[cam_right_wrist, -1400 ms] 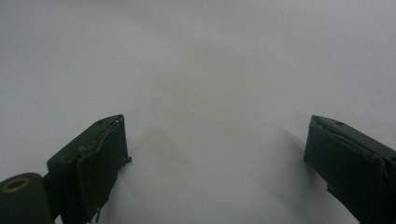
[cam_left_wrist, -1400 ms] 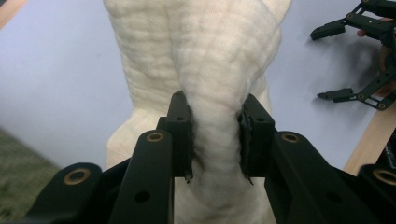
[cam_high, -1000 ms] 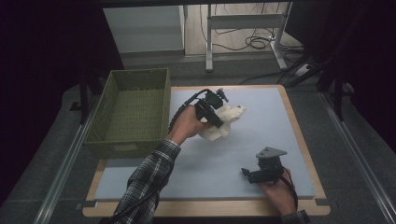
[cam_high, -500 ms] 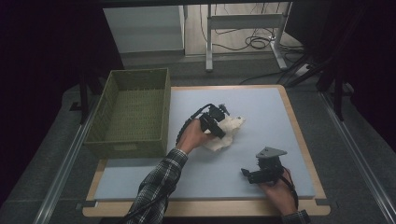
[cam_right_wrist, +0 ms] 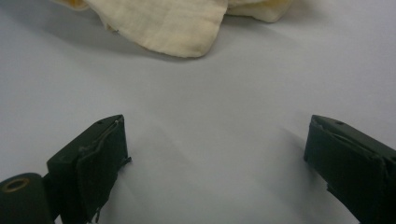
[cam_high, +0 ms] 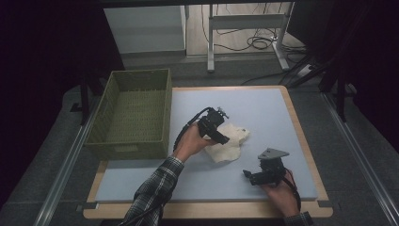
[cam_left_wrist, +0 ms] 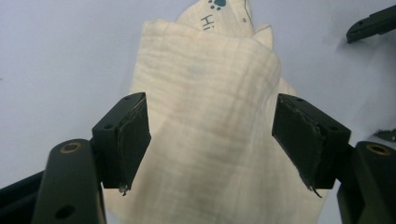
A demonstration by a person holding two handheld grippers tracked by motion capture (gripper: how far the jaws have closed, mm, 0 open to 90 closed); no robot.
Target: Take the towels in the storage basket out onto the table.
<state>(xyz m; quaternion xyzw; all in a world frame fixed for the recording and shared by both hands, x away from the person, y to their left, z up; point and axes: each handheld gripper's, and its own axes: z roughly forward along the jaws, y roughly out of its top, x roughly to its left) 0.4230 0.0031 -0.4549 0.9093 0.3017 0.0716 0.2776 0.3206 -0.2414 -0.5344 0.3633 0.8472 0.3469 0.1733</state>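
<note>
Left hand-held gripper (cam_left_wrist: 212,140): jaws have just been opening and now stand wide, one on either side of the cream cloth (cam_left_wrist: 210,154); the pads are clear of the fabric, so nothing is gripped. In the high view this hand-held gripper (cam_high: 225,139) sits low over the cloth (cam_high: 229,143), which lies crumpled on the blue mat near the middle of the table (cam_high: 301,141). One corner of the cloth carries a small blue print with lettering.

Judgement on the step: this looks like a release of the cloth onto the table, or possibly a re-grip; the pictures do not settle which. To do it well, the jaws should be kept wide and lifted straight off so that no fold snags on a pad and drags the cloth.

Right hand-held gripper (cam_right_wrist: 217,154): jaws wide apart, nothing between them, resting near the front edge of the table (cam_high: 248,175), with the cloth's edge (cam_right_wrist: 168,23) ahead of it and apart.

Container: the green woven basket (cam_high: 108,113) stands just beside the mat on the left; its interior appears empty.
</note>
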